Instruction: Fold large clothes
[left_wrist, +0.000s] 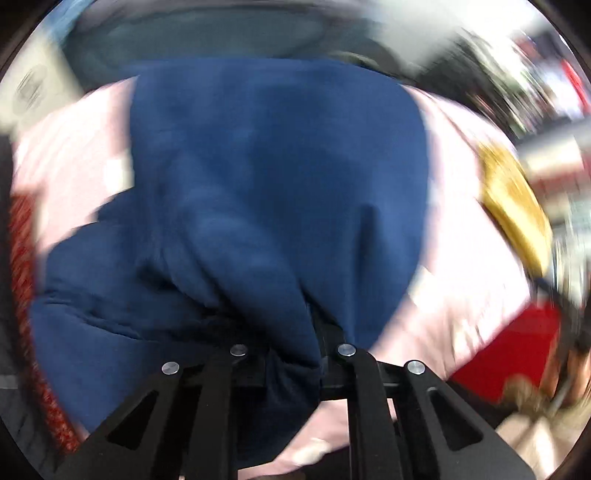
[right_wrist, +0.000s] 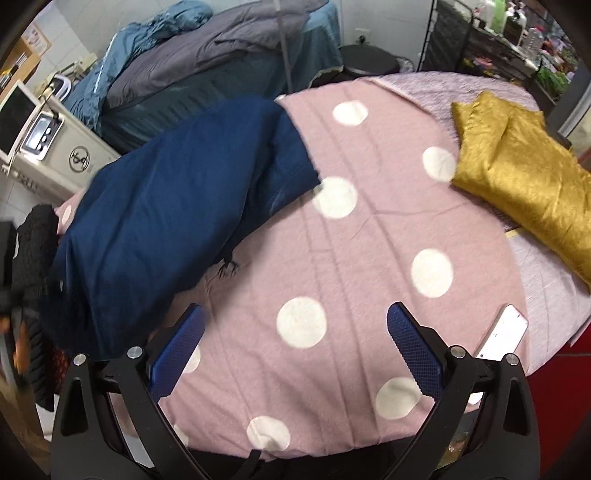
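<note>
A large navy blue garment (right_wrist: 166, 206) lies at the left of a round table covered by a pink cloth with white dots (right_wrist: 369, 240). In the blurred left wrist view the same garment (left_wrist: 277, 184) fills the frame and bunches between the fingers of my left gripper (left_wrist: 295, 332), which is shut on it; the fingertips are hidden by the fabric. My right gripper (right_wrist: 295, 321) is open and empty, above the front of the table, to the right of the garment.
A folded golden-yellow cloth (right_wrist: 517, 173) lies at the table's right side and also shows in the left wrist view (left_wrist: 513, 206). A white phone (right_wrist: 504, 332) lies near the front right edge. A bed with grey and blue bedding (right_wrist: 207, 55) stands behind. A white appliance (right_wrist: 48, 147) stands at left.
</note>
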